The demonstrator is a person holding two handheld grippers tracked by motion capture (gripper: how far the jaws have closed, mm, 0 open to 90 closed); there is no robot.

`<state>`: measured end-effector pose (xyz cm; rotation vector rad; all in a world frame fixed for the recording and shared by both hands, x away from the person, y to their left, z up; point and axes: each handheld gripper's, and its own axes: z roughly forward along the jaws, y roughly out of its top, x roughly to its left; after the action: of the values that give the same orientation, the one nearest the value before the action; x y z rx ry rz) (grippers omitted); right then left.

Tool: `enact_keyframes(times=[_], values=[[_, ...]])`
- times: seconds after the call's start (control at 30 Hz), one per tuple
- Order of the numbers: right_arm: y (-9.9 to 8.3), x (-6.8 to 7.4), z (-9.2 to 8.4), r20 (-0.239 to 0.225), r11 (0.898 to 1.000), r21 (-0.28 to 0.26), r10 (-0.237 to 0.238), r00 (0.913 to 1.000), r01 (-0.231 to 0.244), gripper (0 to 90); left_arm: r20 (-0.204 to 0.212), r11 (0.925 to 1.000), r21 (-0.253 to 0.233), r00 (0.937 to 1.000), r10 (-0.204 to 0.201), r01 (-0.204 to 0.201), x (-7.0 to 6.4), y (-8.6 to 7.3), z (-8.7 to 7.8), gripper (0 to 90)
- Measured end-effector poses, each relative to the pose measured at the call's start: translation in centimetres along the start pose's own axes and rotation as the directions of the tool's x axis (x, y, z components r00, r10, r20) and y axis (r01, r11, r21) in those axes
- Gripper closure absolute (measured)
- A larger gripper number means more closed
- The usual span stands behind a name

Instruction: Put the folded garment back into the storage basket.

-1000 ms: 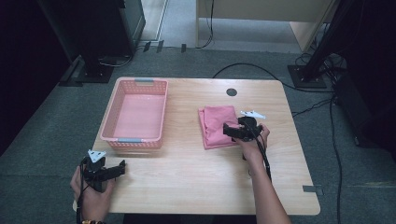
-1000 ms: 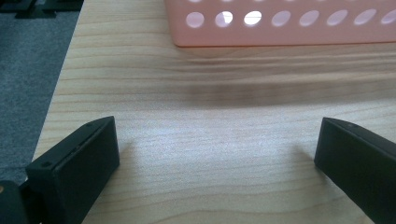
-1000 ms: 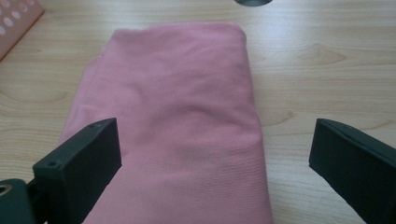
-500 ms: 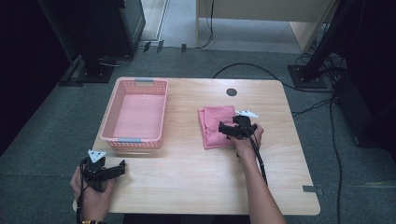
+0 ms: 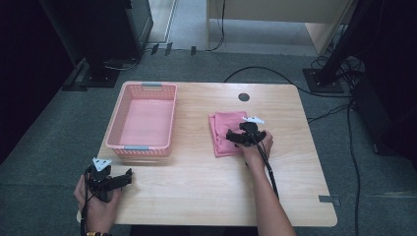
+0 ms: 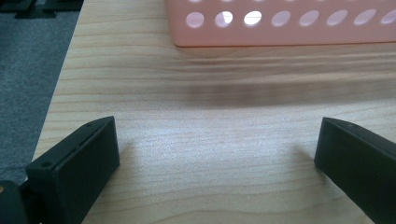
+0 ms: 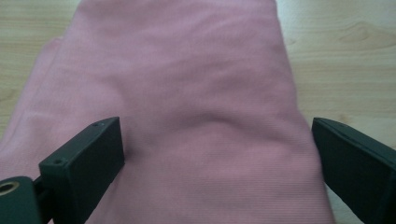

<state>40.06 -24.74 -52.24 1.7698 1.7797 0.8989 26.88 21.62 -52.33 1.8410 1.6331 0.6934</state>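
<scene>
Pale wood is showing between the wide-spread jaws of the left gripper [image 5: 129,176], which is gripping nothing as it idles at the table's [image 5: 196,196] near left corner, just short of the pink basket [image 5: 142,147]. Further right, the folded pink cloth [image 5: 221,132] is lying flat mid-table, well apart from the basket. The right gripper [image 5: 229,136] has been creeping leftward over the last second and is now hovering over the cloth, jaws gaping and empty, so a pinch is probably coming next.
</scene>
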Motion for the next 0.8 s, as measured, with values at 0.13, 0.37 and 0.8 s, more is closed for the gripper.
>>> enact_keyframes(times=[0.13, 0.37, 0.8], values=[[-0.3, 0.3, 0.2, 0.020, 1.000, -0.011, -0.010, 0.9998, 0.010, 2.3, 0.000, 1.0000, 0.001, 1.0000, 0.001, -0.001, 0.0, 0.0, 0.0, 0.0], [-0.6, 0.8, 0.0, 0.060, 1.000, -0.013, 0.013, 0.9981, -0.012, 3.7, -0.003, 1.0000, -0.002, 1.0000, -0.002, 0.002, 0.0, 0.0, 0.1, 0.0], [-1.4, 0.9, -1.0, -0.055, 0.997, -0.078, 0.012, 0.9984, -0.016, 65.6, -0.035, 0.9994, -0.002, 0.9988, -0.035, 0.035, -0.3, 0.2, 0.3, 0.0]])
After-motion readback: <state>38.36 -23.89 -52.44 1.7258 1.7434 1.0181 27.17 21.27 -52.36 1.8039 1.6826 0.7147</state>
